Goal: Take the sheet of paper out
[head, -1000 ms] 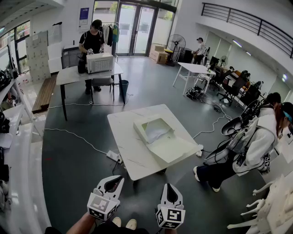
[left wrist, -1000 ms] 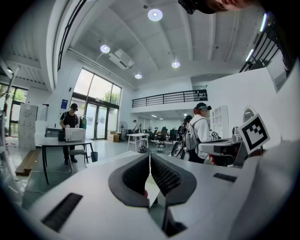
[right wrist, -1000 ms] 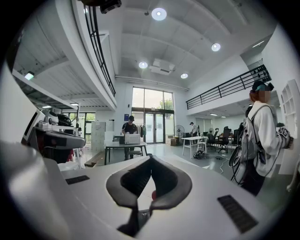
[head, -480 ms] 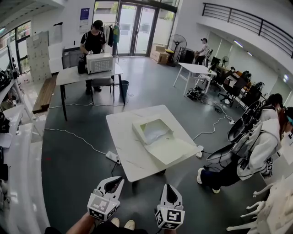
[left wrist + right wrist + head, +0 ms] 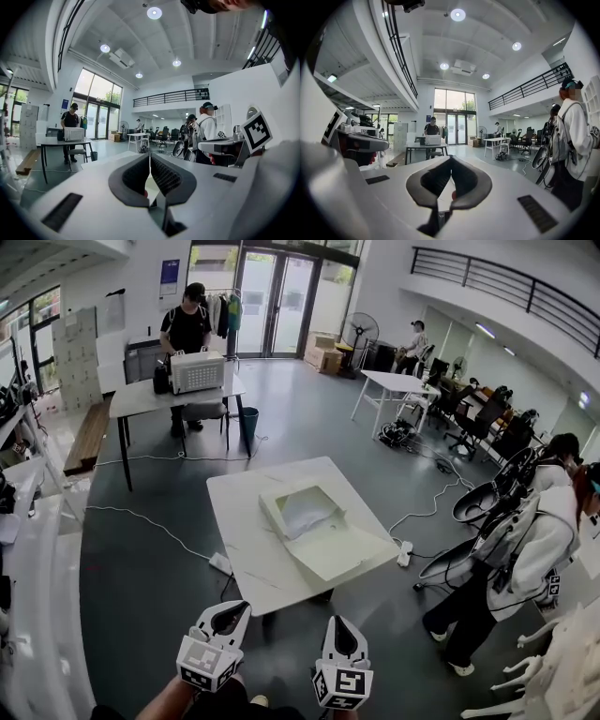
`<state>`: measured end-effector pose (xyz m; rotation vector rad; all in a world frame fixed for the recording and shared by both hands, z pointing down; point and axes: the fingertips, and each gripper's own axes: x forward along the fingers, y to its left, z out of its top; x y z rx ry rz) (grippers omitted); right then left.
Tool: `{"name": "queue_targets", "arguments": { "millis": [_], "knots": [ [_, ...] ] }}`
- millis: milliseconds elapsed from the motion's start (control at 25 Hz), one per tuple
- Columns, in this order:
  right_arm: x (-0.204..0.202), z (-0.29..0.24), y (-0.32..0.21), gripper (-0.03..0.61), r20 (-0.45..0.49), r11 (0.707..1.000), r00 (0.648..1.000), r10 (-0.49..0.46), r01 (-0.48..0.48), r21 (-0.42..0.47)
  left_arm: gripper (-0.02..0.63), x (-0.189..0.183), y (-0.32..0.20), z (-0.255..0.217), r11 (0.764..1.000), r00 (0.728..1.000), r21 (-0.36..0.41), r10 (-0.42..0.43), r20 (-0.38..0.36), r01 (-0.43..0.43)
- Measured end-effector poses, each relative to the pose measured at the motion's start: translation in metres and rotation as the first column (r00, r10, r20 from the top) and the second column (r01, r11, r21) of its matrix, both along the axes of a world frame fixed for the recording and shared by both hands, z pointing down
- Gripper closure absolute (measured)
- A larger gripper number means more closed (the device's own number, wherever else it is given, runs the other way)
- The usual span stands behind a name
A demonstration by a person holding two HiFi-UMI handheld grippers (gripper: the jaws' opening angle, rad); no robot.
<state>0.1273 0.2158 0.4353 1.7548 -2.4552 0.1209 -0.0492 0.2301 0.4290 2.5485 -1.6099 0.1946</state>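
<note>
grey floor (image 5: 141, 587) lies before the far white table (image 5: 246, 542), where the sheet of paper (image 5: 307, 510) rests in an open box (image 5: 345, 554). left gripper (image 5: 230, 613) and right gripper (image 5: 339, 626) are clenched, empty; one should open near the paper's edge.

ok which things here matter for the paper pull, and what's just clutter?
Job: sheet of paper in the open white box, the white table under it, left gripper and right gripper, both shut and empty.
Lying about: far table with white appliance, fan, power strip.
</note>
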Motion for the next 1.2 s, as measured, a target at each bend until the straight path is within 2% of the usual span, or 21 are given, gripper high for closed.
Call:
{"name": "queue_targets", "arguments": {
  "millis": [400, 720, 1200],
  "knots": [
    [-0.005, 0.010, -0.060, 0.561, 0.012, 1.000, 1.000, -0.002, 0.002, -0.002, 0.586, -0.003, -0.069, 0.004, 1.000, 1.000, 0.011, 0.004, 0.009, -0.004],
    [-0.023, 0.010, -0.174, 0.561, -0.009, 1.000, 1.000, 0.016, -0.016, -0.018, 0.586, -0.012, -0.190, 0.007, 0.998, 0.998, -0.006, 0.060, 0.020, -0.060],
    [-0.032, 0.037, -0.322, 0.561, 0.007, 0.989, 0.992, 0.122, -0.122, -0.081, 0.586, -0.019, -0.357, 0.037, 0.985, 0.987, -0.069, 0.158, 0.018, -0.156]
  ]
}}
